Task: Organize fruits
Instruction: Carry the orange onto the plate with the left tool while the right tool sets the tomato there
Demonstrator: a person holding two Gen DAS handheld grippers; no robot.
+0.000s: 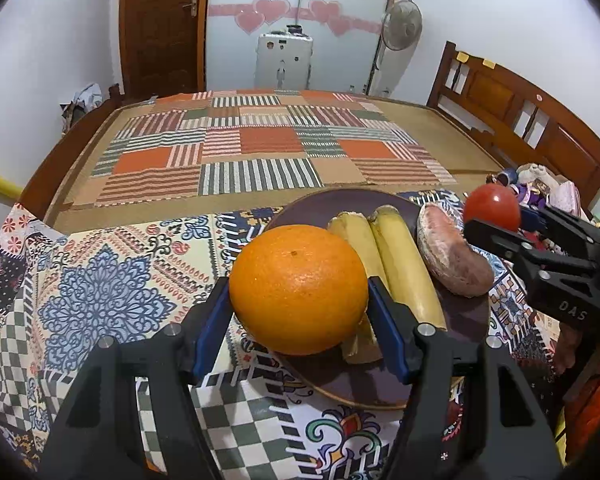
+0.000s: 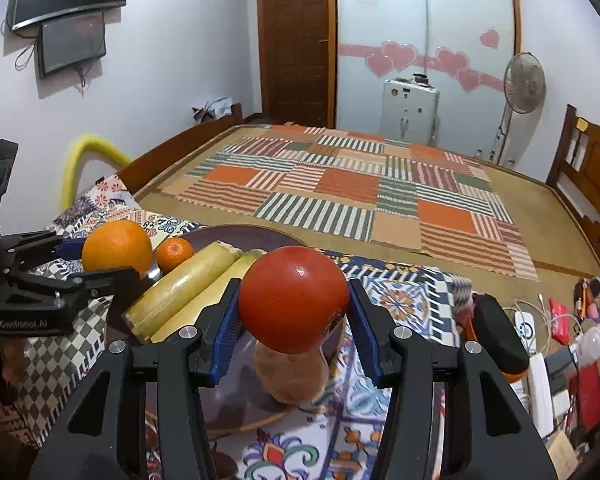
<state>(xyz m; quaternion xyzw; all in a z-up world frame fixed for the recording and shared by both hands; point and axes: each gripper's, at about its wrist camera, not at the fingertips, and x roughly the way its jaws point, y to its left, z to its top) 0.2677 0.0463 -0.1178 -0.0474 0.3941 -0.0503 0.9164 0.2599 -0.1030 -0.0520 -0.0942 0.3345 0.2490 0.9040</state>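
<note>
Two grippers hold fruit over the purple plate [image 1: 340,204] at frame centre: the left gripper [image 1: 300,296] clamps an orange [image 1: 298,288], the right gripper [image 2: 294,312] a tomato [image 2: 294,298], beside two bananas [image 1: 396,256].

A home bedroom is shown: a wooden bed [image 2: 380,200] with a patchwork cover fills mid-frame, a wooden door [image 2: 296,40] (closed) is seen at top centre, a pedestal fan [image 2: 522,92] at right, and wall-mounted screens [image 2: 68,12] at upper left.
</note>
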